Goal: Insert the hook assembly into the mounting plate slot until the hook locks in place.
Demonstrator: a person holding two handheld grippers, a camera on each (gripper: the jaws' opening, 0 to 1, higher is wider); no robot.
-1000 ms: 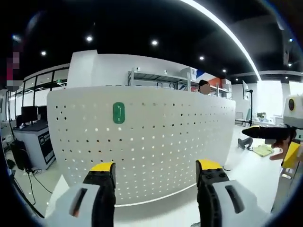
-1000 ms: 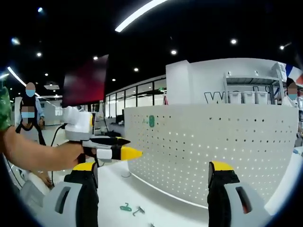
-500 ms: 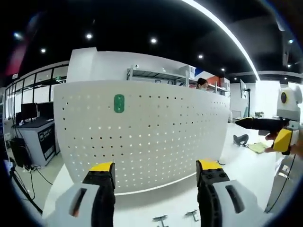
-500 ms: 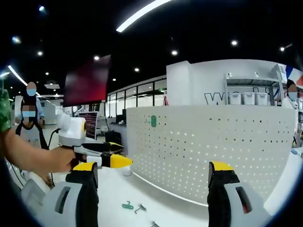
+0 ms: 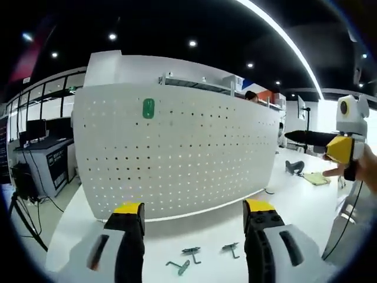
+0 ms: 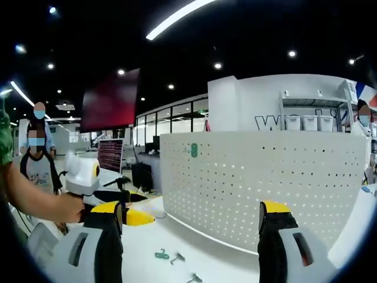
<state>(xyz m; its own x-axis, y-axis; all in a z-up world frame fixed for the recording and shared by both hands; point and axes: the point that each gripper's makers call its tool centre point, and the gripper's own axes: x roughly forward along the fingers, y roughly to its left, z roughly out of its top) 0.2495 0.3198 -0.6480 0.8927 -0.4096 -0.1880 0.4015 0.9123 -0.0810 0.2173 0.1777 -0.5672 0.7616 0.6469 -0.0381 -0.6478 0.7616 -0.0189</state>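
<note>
Your left gripper (image 5: 189, 215) hovers above the white tabletop (image 5: 306, 203) with its yellow-tipped fingers (image 5: 128, 209) spread wide and nothing between them, facing the upright white perforated mounting plate (image 5: 182, 150). A green hook piece (image 5: 148, 108) is already seated near the plate's upper left corner. On the tabletop just in front of the plate, between your fingers in the left gripper view, lie three small loose hook parts (image 5: 191, 252): two grey-green ones side by side and another a little to the right. Your right gripper (image 6: 191, 215) is also held above the tabletop, fingers wide apart and empty, looking at the same plate from its left end; the loose hook parts (image 6: 162, 254) lie low in that view, well apart from both grippers. In the left gripper view your right gripper shows at the far right, level with the plate's middle, with a hand (image 5: 365, 171) around it. Two people stand in the background at the left of the right gripper view.
</note>
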